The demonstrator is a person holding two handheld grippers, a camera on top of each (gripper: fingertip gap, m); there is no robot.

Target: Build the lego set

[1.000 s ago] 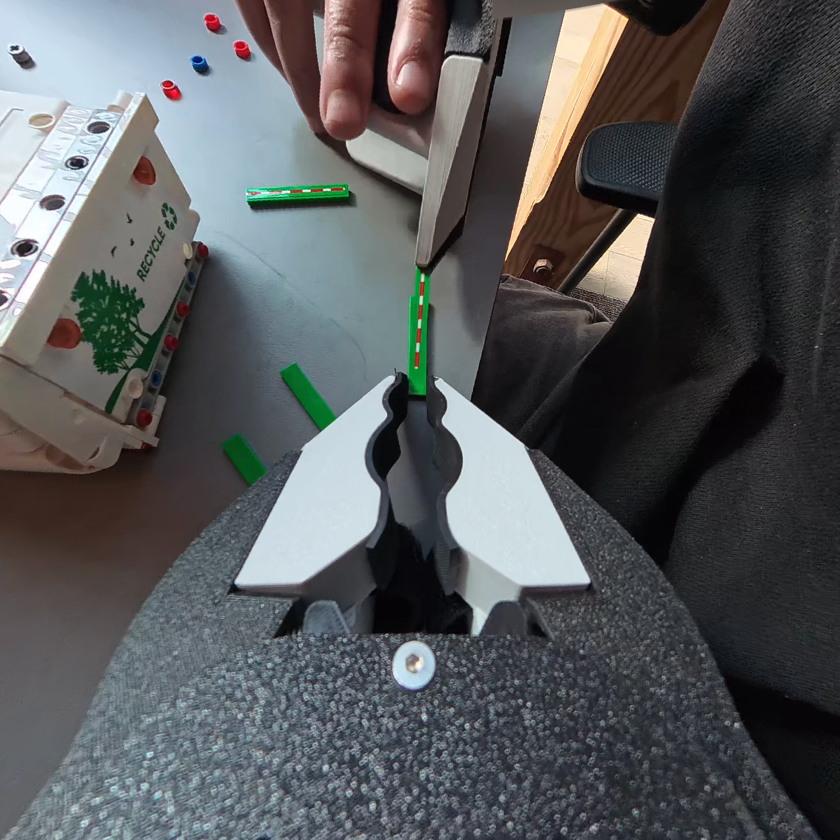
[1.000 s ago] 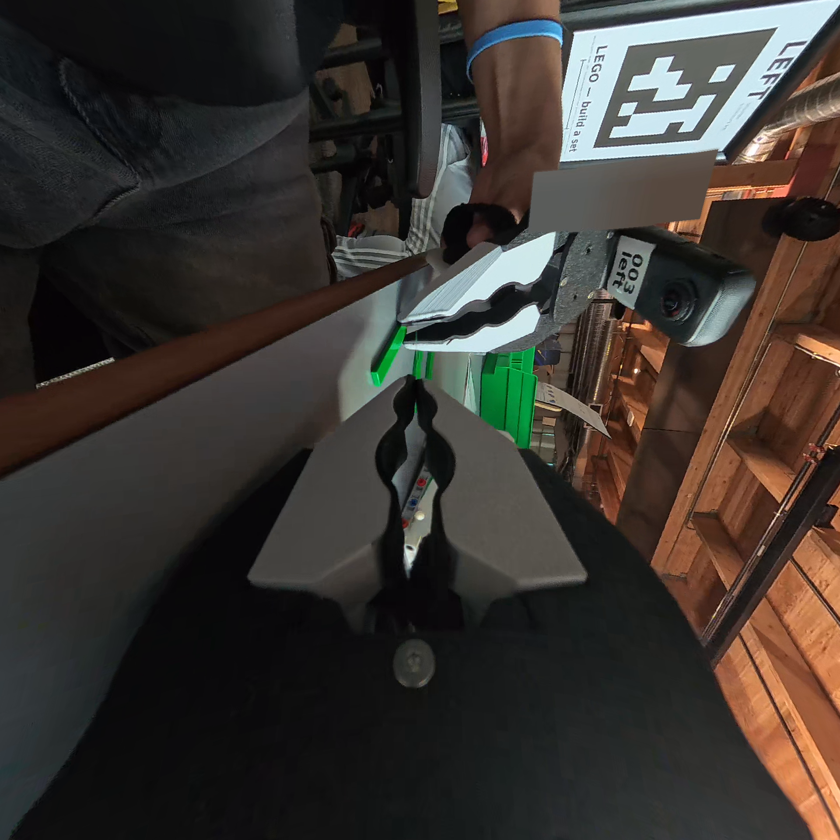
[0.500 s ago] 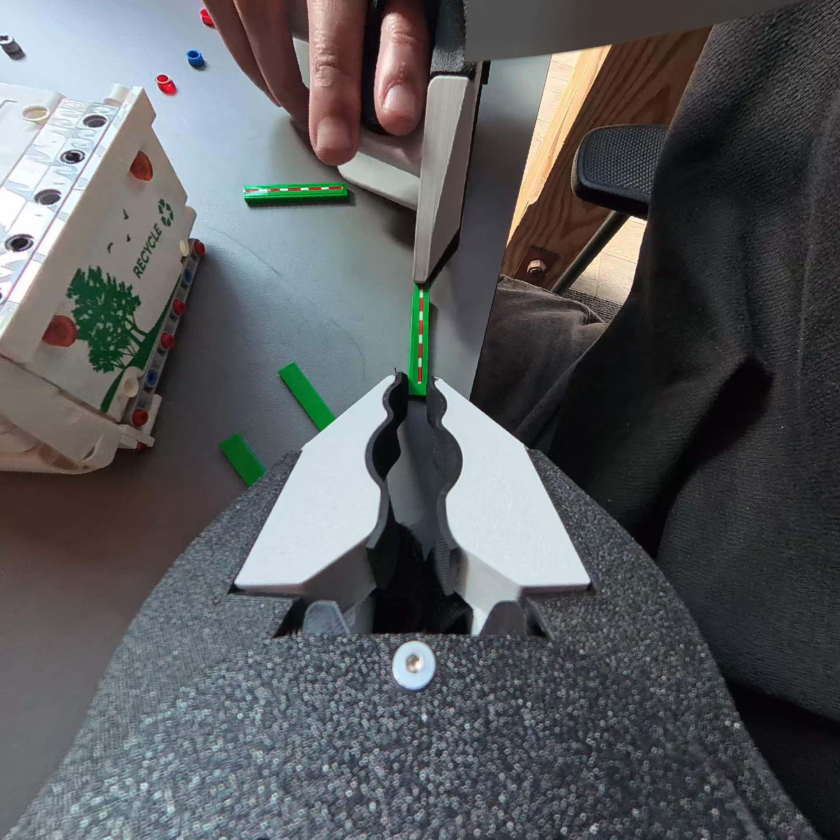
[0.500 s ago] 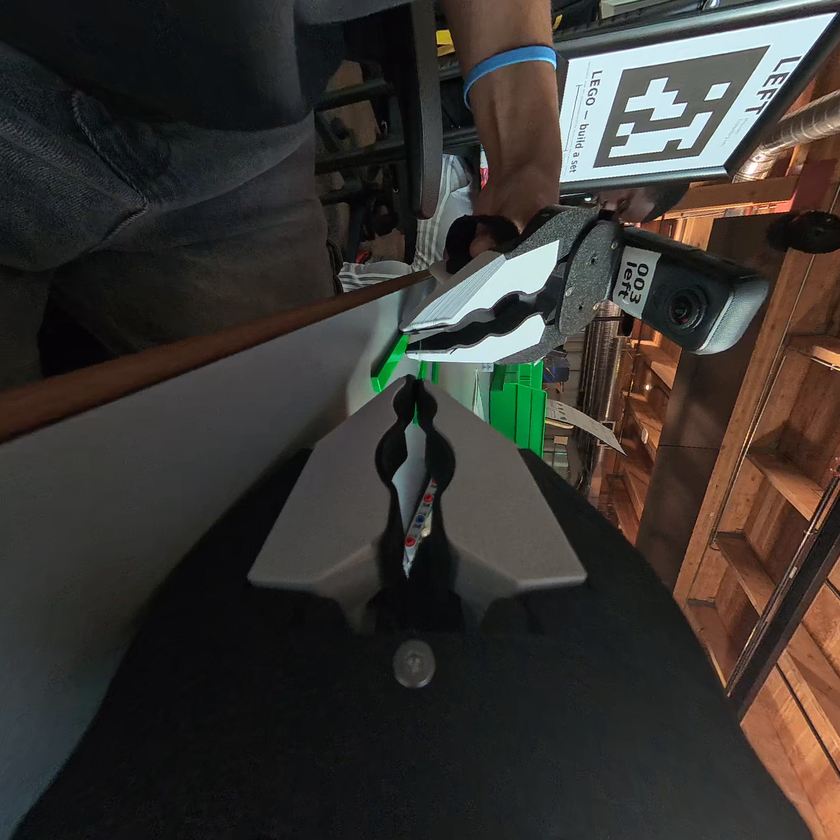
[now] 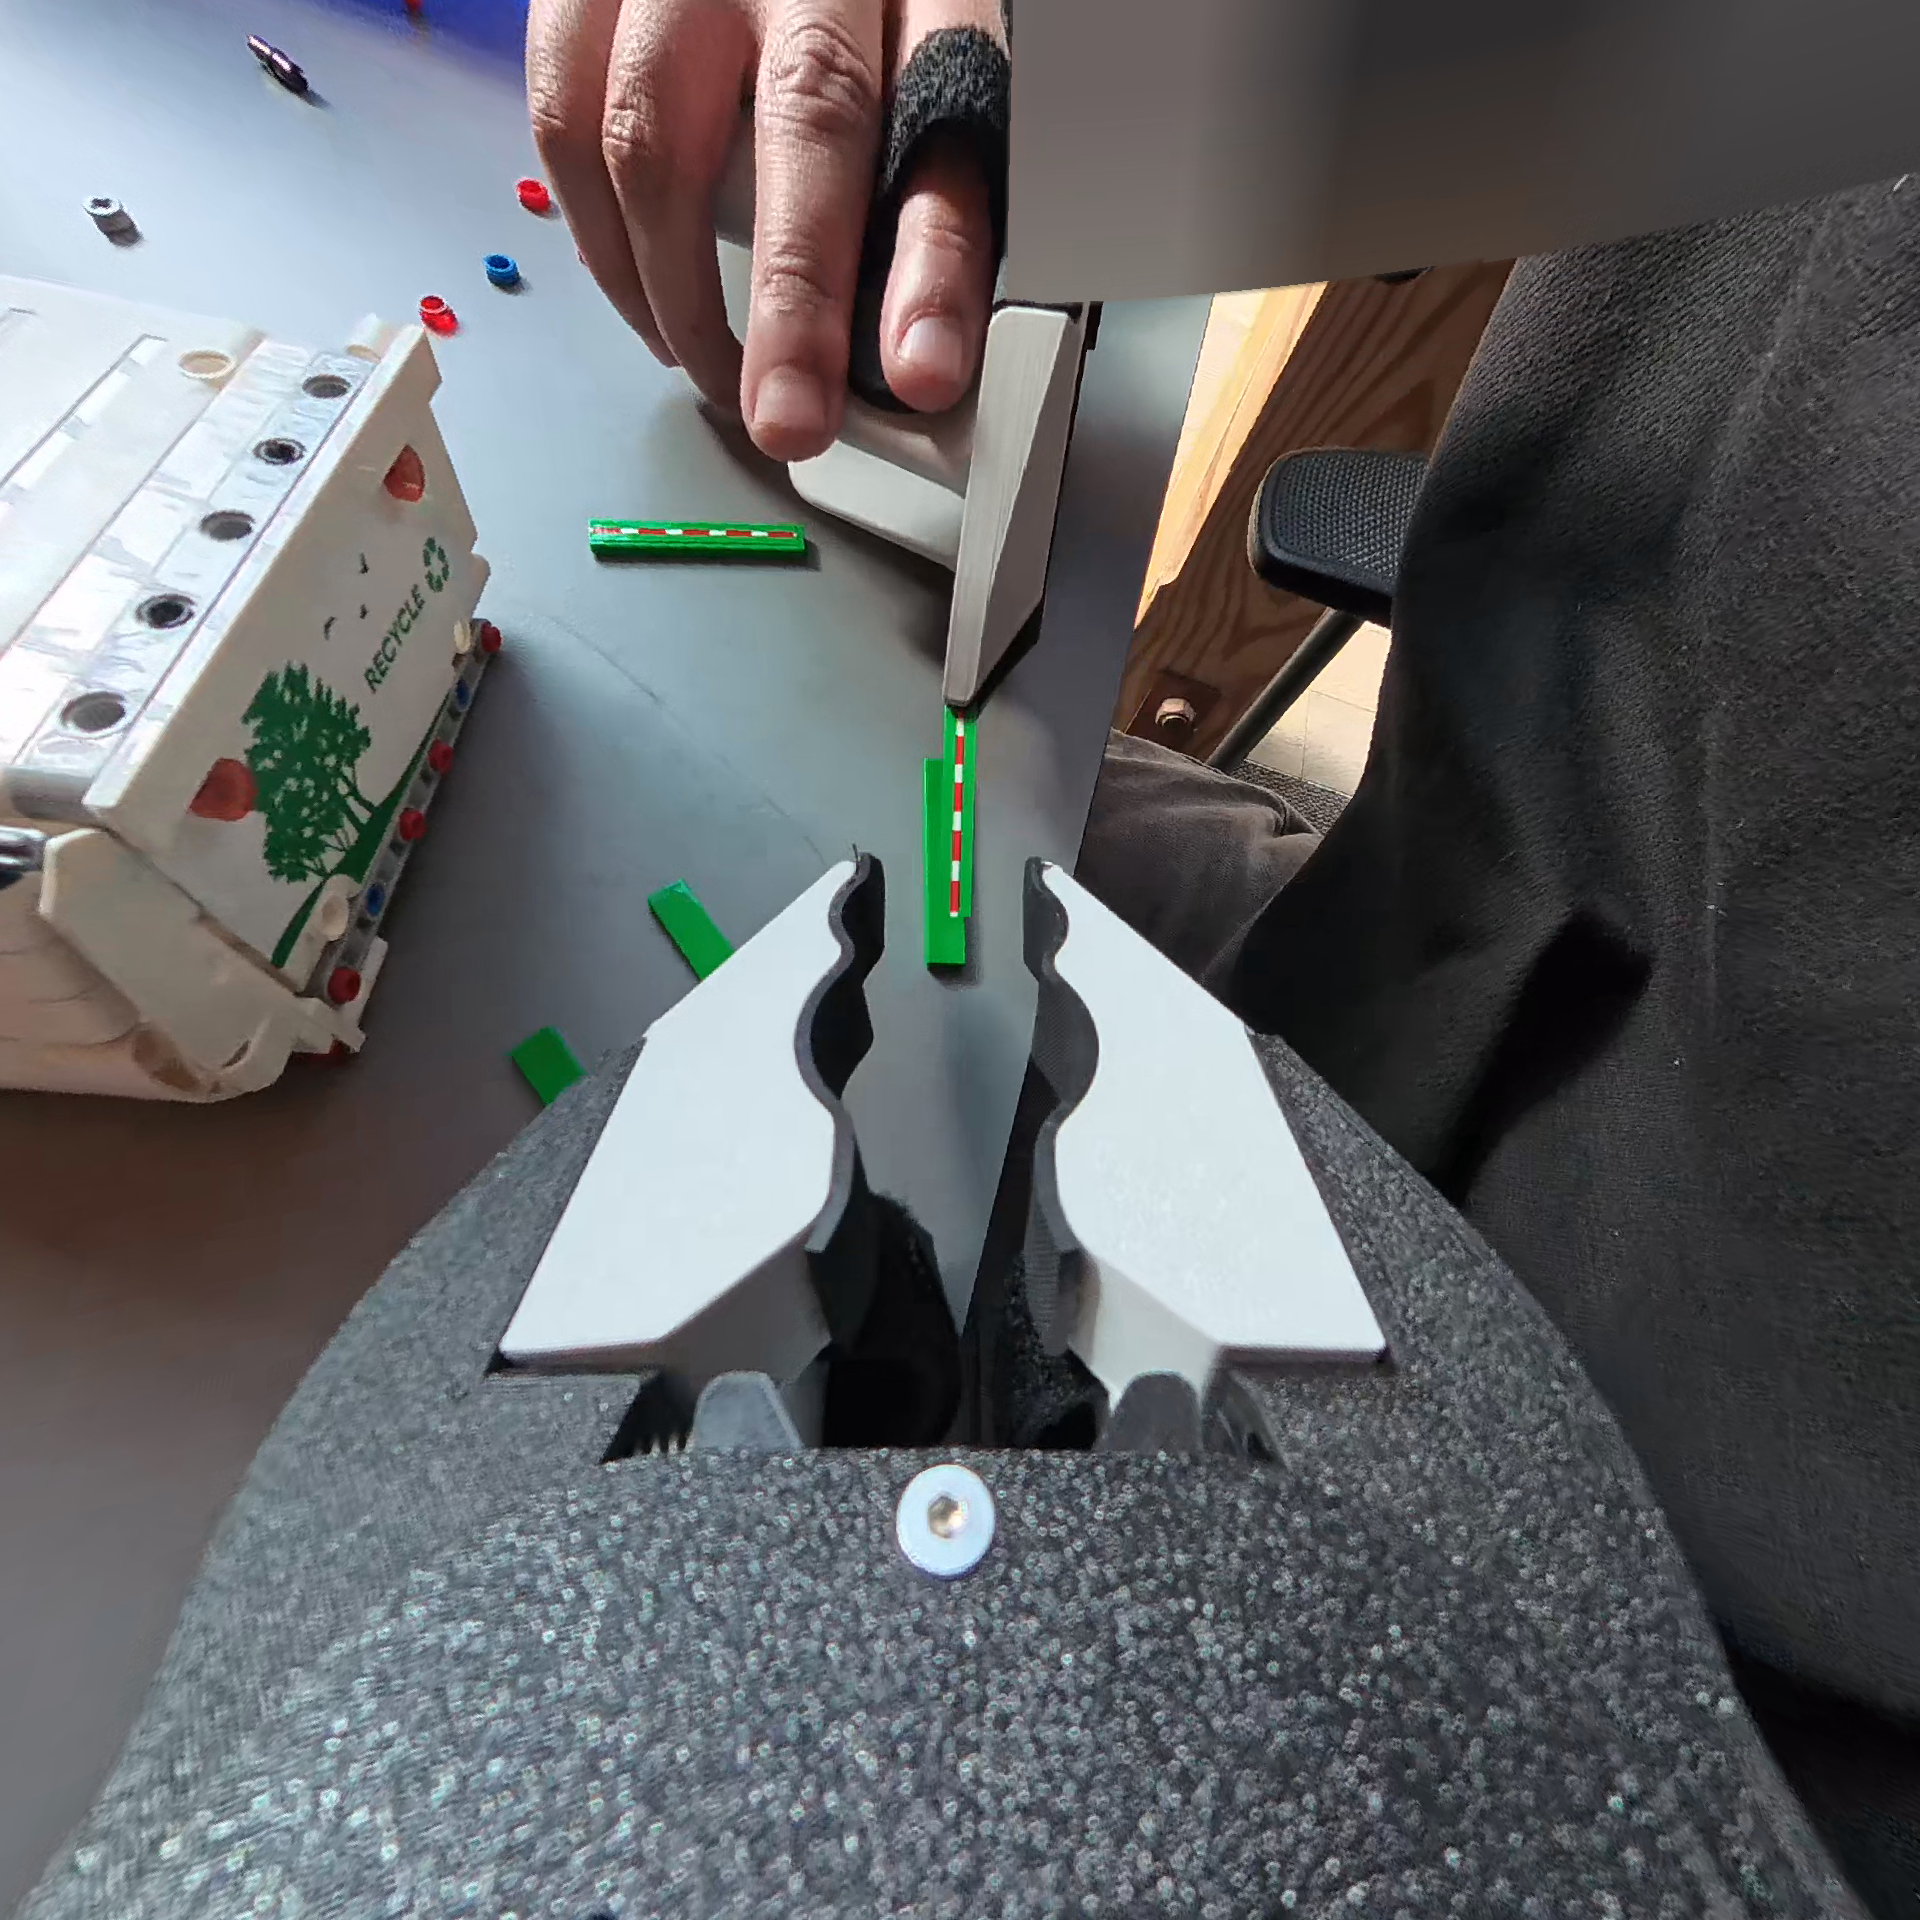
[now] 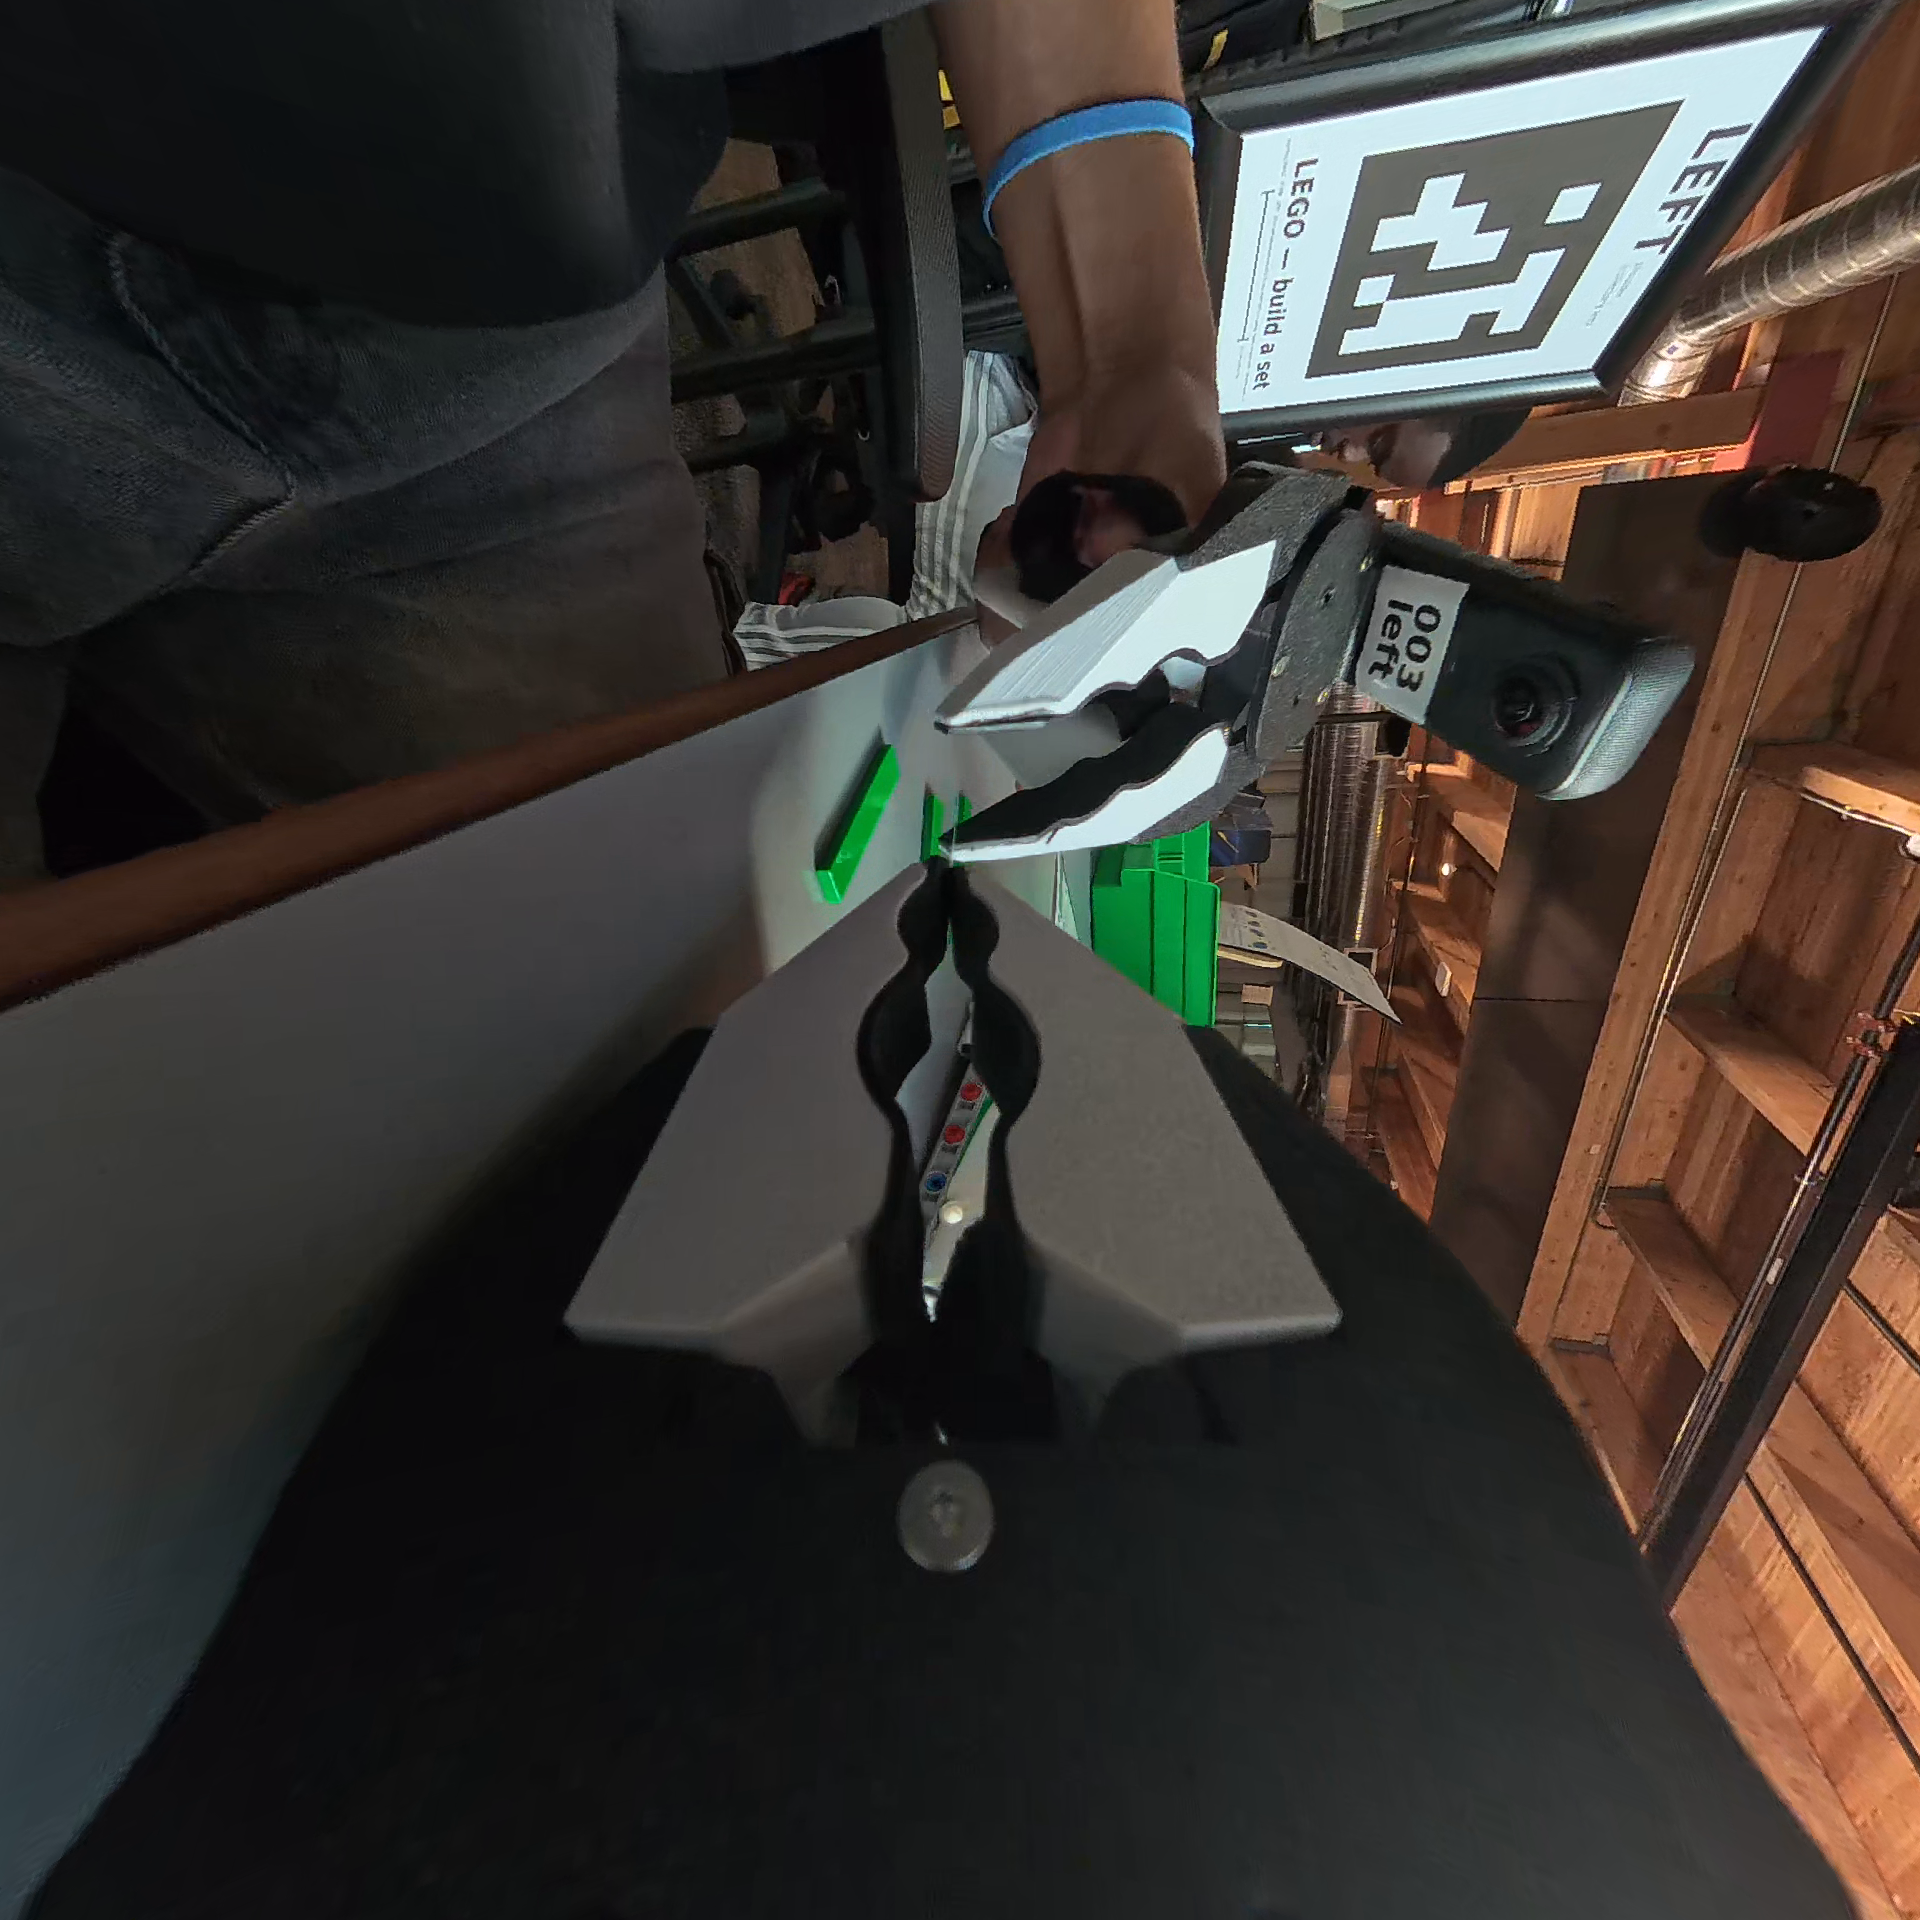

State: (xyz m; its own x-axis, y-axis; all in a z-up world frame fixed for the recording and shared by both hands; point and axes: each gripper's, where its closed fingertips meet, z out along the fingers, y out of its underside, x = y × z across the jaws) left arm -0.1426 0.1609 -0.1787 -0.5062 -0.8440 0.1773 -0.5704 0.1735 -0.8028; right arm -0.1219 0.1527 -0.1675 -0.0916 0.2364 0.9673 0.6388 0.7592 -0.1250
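Observation:
A green strip with a red and white stripe point(image 5: 958, 800), stacked offset on a plain green plate, hangs near the table's right edge. My right gripper point(image 5: 971, 694) is shut on its far end; in the right wrist view the gripper point(image 6: 943, 875) pinches a sliver of the green strip point(image 6: 938, 831). My left gripper point(image 5: 951, 864) is open, one finger on each side of the strip's near end without touching it. It also shows open in the right wrist view point(image 6: 948, 784). The white truck body with a green tree print point(image 5: 208, 665) lies at the left.
A second striped green strip point(image 5: 696, 540) and two plain green pieces point(image 5: 691, 930) point(image 5: 545, 1062) lie on the dark table point(image 5: 623, 727). Small red and blue studs point(image 5: 502, 268) are scattered at the back. The table edge and a person's lap are at the right. Only a small space, under 4 cm, lies between the two pairs of fingers.
My left gripper has opened and let go of the near end of the striped green strip. My right gripper still holds the far end.

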